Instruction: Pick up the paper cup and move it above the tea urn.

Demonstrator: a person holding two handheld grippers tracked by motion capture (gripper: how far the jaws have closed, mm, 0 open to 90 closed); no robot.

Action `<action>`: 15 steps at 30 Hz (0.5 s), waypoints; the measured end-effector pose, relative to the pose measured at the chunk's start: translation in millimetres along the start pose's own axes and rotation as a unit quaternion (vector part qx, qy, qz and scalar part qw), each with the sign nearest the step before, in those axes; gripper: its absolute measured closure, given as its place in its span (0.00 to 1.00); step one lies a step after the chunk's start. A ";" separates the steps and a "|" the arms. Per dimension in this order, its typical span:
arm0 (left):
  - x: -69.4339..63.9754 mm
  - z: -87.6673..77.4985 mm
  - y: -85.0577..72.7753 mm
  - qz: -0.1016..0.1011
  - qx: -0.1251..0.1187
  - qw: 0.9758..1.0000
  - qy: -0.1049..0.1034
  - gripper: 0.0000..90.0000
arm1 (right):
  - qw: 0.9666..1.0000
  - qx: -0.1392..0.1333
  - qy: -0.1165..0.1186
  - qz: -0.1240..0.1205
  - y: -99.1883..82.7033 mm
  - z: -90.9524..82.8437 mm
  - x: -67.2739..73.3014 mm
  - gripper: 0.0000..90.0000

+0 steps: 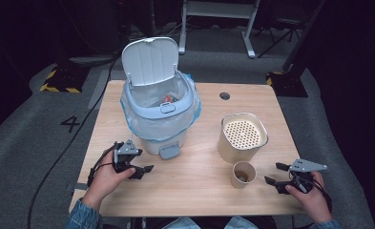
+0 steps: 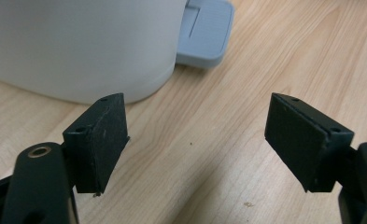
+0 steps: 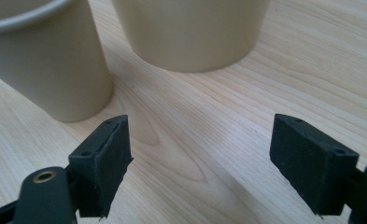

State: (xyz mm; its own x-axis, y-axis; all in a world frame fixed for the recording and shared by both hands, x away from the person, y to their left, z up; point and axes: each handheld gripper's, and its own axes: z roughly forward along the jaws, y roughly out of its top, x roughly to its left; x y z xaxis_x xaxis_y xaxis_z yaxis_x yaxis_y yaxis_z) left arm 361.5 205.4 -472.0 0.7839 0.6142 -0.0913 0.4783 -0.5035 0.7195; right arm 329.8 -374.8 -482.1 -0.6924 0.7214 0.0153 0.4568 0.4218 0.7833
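At lower right of the high view, the right gripper (image 1: 276,174) stands open and empty beside the paper cup (image 1: 243,174); the bin (image 1: 159,112) stands lid-up at upper left; the left gripper (image 1: 144,171) is likewise open, so cup disposal appears outstanding.

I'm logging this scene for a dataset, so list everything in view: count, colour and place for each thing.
Table: one, light wood, centre.
Pedal bin: one, white with pale blue rim and raised lid, clear liner, table's far left.
Pedal: one, grey-blue, at the bin's base.
Large container: one, cream, perforated insert on top, right of centre.
Small cup: one, cream, just in front of the container.
Hole: one, dark, far table edge.
Left tool: one, black, open, beside the bin.
Right tool: one, black, open, right of the cup.
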 end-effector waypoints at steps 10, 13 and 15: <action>-0.4 17.8 -13.2 -0.004 0.042 0.999 0.026 0.23 | 1.000 -0.017 0.026 -0.006 4.0 -0.3 13.7 0.20; -1.8 23.6 -20.5 0.010 0.028 0.999 0.037 0.19 | 0.999 -0.024 0.032 -0.001 6.5 1.2 19.7 0.20; -2.2 24.1 -22.0 0.008 0.020 0.999 0.038 0.18 | 0.999 -0.025 0.037 -0.006 7.7 1.7 22.4 0.20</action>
State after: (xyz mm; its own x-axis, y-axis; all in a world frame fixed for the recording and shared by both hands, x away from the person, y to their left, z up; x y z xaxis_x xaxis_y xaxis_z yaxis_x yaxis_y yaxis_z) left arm 358.8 200.5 -504.2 0.7601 0.6493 -0.0255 0.4824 -0.5375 0.6917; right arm 318.8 -354.5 -476.8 -0.7371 0.6739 0.0503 0.4216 0.4005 0.8135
